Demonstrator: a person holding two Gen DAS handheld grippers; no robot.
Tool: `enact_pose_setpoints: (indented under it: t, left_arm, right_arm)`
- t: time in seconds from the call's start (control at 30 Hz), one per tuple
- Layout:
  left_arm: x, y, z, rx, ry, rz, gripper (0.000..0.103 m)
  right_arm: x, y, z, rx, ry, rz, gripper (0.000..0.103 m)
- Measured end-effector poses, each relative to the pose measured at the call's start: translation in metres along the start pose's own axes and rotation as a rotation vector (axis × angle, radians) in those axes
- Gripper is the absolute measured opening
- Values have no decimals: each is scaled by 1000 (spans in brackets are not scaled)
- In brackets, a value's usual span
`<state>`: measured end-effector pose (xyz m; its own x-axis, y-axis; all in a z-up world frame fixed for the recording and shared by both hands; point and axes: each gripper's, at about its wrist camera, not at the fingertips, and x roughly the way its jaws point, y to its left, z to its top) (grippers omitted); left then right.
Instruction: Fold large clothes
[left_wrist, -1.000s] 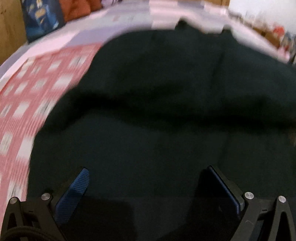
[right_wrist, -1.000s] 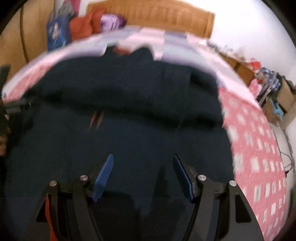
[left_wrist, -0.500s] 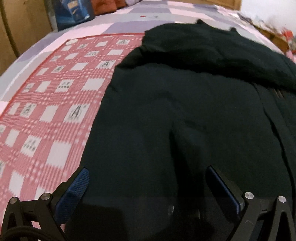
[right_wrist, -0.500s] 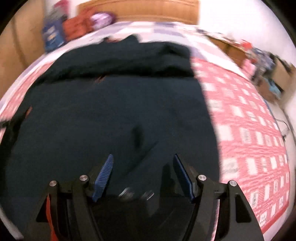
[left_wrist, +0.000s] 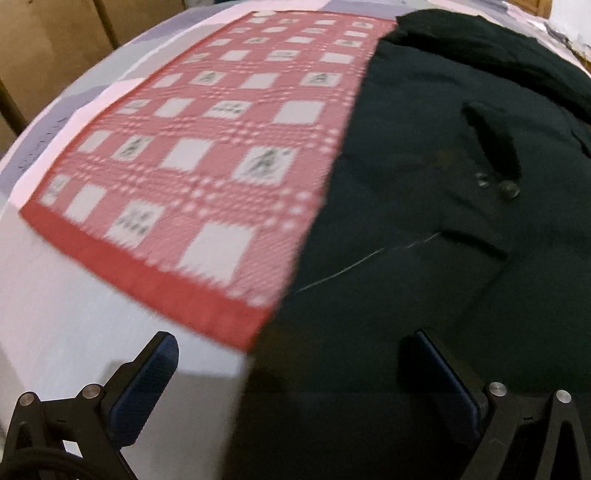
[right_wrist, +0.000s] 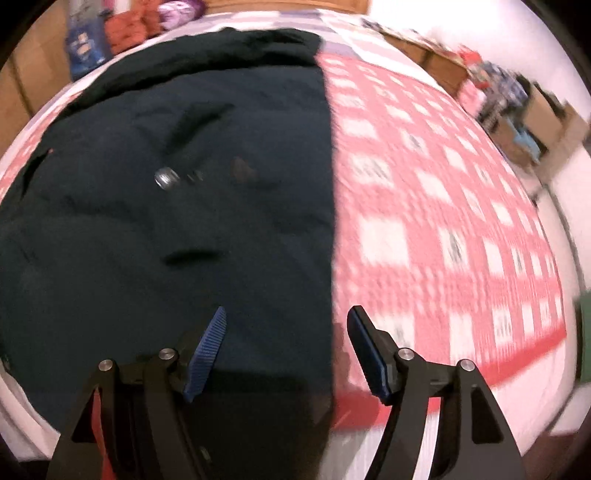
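A large black coat (left_wrist: 424, 221) lay spread flat on a bed, over a red-and-white checked blanket (left_wrist: 221, 147). In the left wrist view the coat filled the right side of the scene, its straight left edge running from the far top down to the near bottom, with the blanket stretching away to the left of it. Beyond the blanket's near red border lay a pale sheet (left_wrist: 74, 295). Two metal snap buttons (left_wrist: 509, 190) sat close together on the coat beside a dark pocket flap (left_wrist: 491, 140).

The left gripper (left_wrist: 295, 376) hovered with its blue-padded fingers spread wide and nothing between them, its left finger over the pale sheet and its right finger over the coat's near edge.

In the right wrist view the coat (right_wrist: 166, 221) took up the left side and the blanket (right_wrist: 443, 203) the right. The right gripper (right_wrist: 286, 347) was likewise spread apart and empty, straddling the coat's right edge, its left finger over the dark cloth and its right finger over the blanket. A shiny snap (right_wrist: 166, 178) showed on the coat farther off. At the far left, orange and purple clothes (right_wrist: 147, 22) were heaped near the headboard.
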<state>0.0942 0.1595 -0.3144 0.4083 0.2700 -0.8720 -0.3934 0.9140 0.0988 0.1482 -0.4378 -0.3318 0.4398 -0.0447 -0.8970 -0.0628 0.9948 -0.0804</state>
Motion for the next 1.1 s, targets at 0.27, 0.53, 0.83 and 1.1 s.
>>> enact_pose_setpoints:
  t: [0.27,0.53,0.83,1.1]
  left_arm:
    - [-26,42,-23,28,-26,9,103]
    - [-57,63,-51,78,-61,-16,103]
    - [-44,52,-54,98,-77,-41,103]
    - [-13,39,-16,65,-117,-16,103]
  right_arm:
    - [-35,1,-47,116,-19,-82,71]
    - [-67,21,-83,136,-20,-116,71]
    - [-73,33,-108,152,-6,-144,71]
    - [-67,14,-113,241,-27,-205,71]
